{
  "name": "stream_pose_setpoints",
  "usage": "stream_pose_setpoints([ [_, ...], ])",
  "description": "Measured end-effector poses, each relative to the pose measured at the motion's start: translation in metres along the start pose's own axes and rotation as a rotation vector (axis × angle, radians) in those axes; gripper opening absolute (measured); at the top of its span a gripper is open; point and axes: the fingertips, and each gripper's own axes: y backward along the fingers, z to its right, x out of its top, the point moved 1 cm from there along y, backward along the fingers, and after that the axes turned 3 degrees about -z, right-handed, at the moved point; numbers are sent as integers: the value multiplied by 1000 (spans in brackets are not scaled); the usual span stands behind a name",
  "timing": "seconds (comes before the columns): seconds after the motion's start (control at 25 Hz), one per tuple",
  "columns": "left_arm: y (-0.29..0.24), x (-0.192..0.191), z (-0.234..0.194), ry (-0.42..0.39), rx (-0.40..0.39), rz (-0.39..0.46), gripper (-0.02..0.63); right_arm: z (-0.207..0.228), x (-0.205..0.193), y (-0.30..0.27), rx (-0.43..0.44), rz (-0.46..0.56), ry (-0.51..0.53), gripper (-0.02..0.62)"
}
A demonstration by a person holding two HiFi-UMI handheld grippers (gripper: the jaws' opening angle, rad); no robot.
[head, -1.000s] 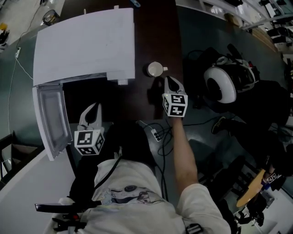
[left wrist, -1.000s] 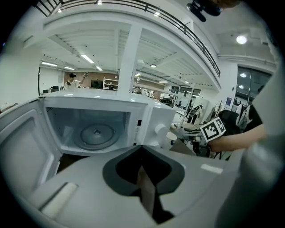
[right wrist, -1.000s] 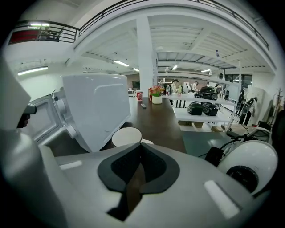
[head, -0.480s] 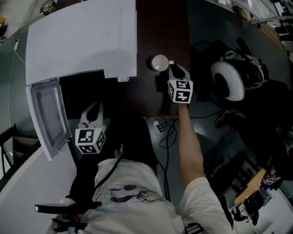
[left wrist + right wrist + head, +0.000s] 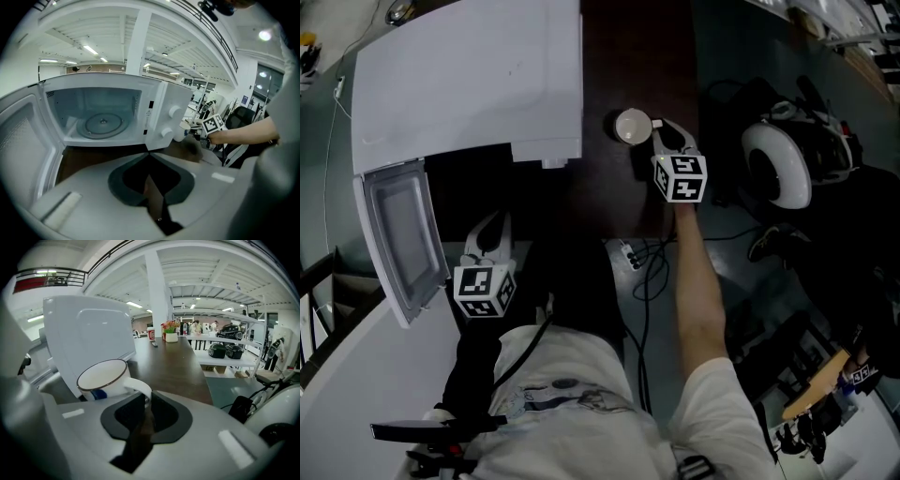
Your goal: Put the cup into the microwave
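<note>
While my right gripper (image 5: 661,132) reaches over the dark brown wooden table (image 5: 619,56), its jaws have just been closing. They now pinch the looped handle (image 5: 137,383) of the white cup with a thin dark rim (image 5: 630,126). That cup stands upright on the table, outside the white box-shaped microwave (image 5: 469,84) and just beside its right side wall. A blue mark shows low on the cup's side, but it is partly hidden and I cannot read it.

My left gripper (image 5: 487,232) hangs in front of the microwave's open mouth, jaws together and holding nothing. The microwave's door (image 5: 398,239) is swung wide to the left, showing the round glass turntable (image 5: 103,124). Between the opening and the two round white knobs (image 5: 167,132) sit a small black square and a triangle label, with print too small to read. Each gripper's cube carries black-and-white square patterns. Far down the table stands a red-and-white paper cup (image 5: 150,333), its print unreadable.
</note>
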Motion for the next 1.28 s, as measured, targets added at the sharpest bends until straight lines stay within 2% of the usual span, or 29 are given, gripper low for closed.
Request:
stream_pose_setpoints([
  [0.36, 3, 4, 6, -13, -4, 7, -2, -1, -10, 13, -10, 0, -146, 41],
  [0.72, 8, 1, 8, -9, -18, 35, -2, -21, -15, 44, -38, 24, -216, 40],
  [1.08, 26, 8, -3, 29, -22, 102, -2, -81, 0, 98, -21, 43, -221, 40],
  [1.28, 33, 20, 0, -26, -3, 151, -2, -115, 3, 124, -6, 41, -223, 40],
])
